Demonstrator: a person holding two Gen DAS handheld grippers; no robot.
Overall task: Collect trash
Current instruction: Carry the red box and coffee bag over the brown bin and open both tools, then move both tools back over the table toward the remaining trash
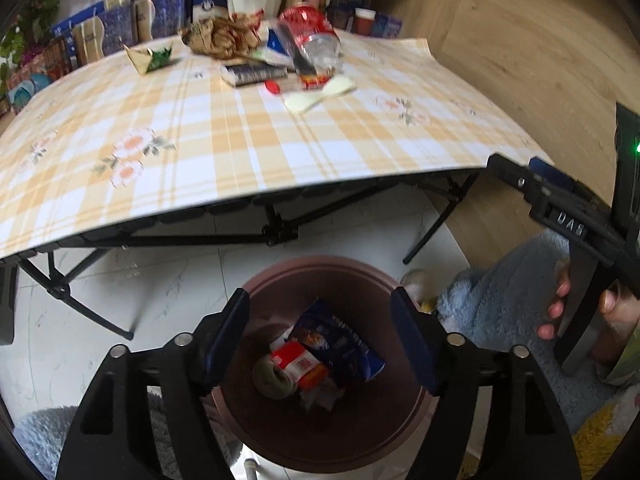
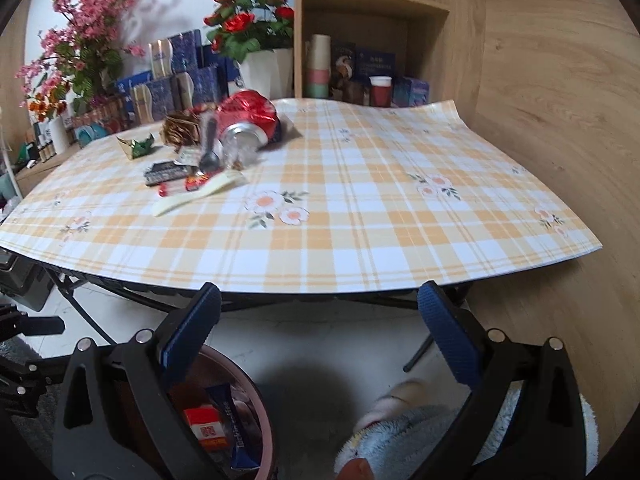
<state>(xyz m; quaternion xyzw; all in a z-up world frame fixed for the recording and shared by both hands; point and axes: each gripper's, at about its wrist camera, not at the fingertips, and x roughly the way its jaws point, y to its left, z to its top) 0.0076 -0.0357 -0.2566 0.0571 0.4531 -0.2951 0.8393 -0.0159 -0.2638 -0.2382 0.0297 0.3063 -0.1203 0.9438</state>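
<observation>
Hovering my left gripper, fingers apart and empty, over the brown bin holding dropped wrappers, I'd send my equally open right gripper to the trash pile across the desk.

Both tools are matte black plastic with angular, cut-out arms. The left tongs carry dark blue textured pads on their inner faces and round silver screw heads along the linkages. The right tongs match: blue ribbed pads, silver screws. Beside the left tongs, the right tool's body bears raised lettering and a green light; bare fingers grip its handle, below a fluffy pale-blue sleeve.
</observation>
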